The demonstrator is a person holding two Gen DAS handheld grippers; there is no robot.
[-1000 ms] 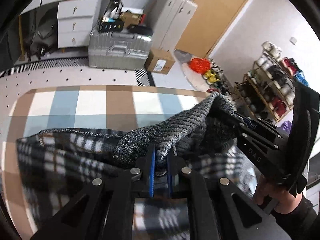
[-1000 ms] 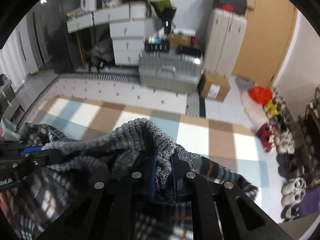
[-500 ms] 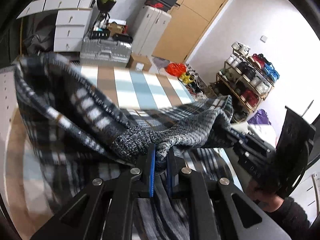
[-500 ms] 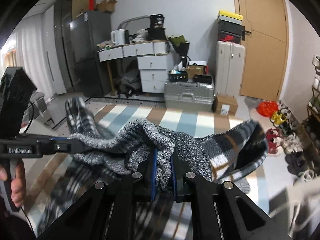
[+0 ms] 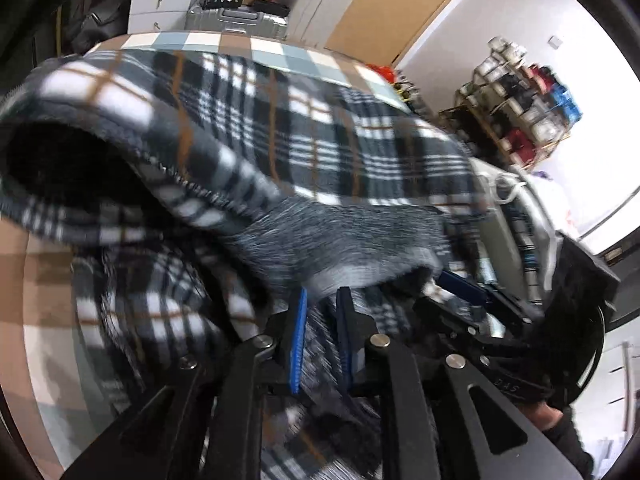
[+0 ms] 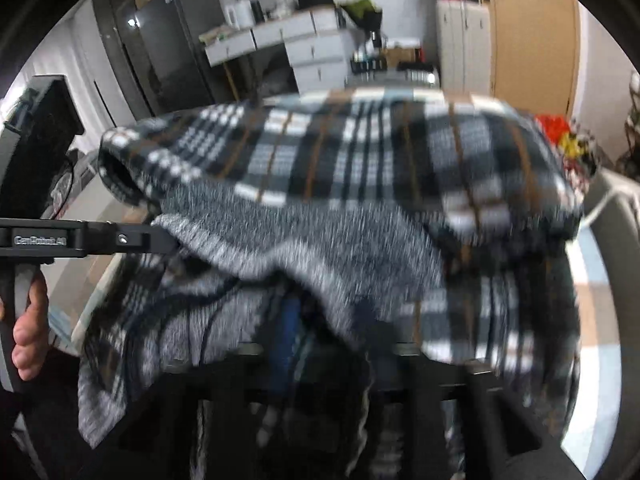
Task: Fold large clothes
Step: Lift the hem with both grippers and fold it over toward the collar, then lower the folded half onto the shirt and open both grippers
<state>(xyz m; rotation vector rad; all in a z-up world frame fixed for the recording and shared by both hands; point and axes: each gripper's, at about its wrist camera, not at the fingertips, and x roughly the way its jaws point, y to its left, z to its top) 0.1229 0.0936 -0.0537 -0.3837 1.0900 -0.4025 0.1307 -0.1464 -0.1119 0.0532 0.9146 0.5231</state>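
Observation:
A large plaid fleece garment [image 5: 304, 136] with a grey knit hem [image 5: 352, 240] billows in the air in front of both grippers, blurred by motion. My left gripper [image 5: 322, 300] is opening. Its blue pads stand a little apart, the hem's edge hangs just over the tips, and the pads do not press on it. The right gripper's blue pad [image 5: 460, 292] shows under the hem further right. In the right wrist view the garment [image 6: 360, 160] drapes loosely over my right gripper [image 6: 332, 332]. That gripper is opening wide and is mostly hidden by cloth. The left gripper's fingers [image 6: 160, 240] reach into the knit there.
A checked rug [image 5: 24, 288] lies under the garment. A shoe rack [image 5: 528, 120] stands at the right, with a silver suitcase [image 5: 236, 20] and white drawers [image 6: 316, 52] at the back. A dark fridge [image 6: 172, 40] is at the back left. A hand [image 6: 28, 340] holds the left gripper's handle.
Both grippers swung across with the hem, and the plaid body flipped up and over in front. Both pairs of jaws, shut on the knit hem before, have parted, the right ones wider.

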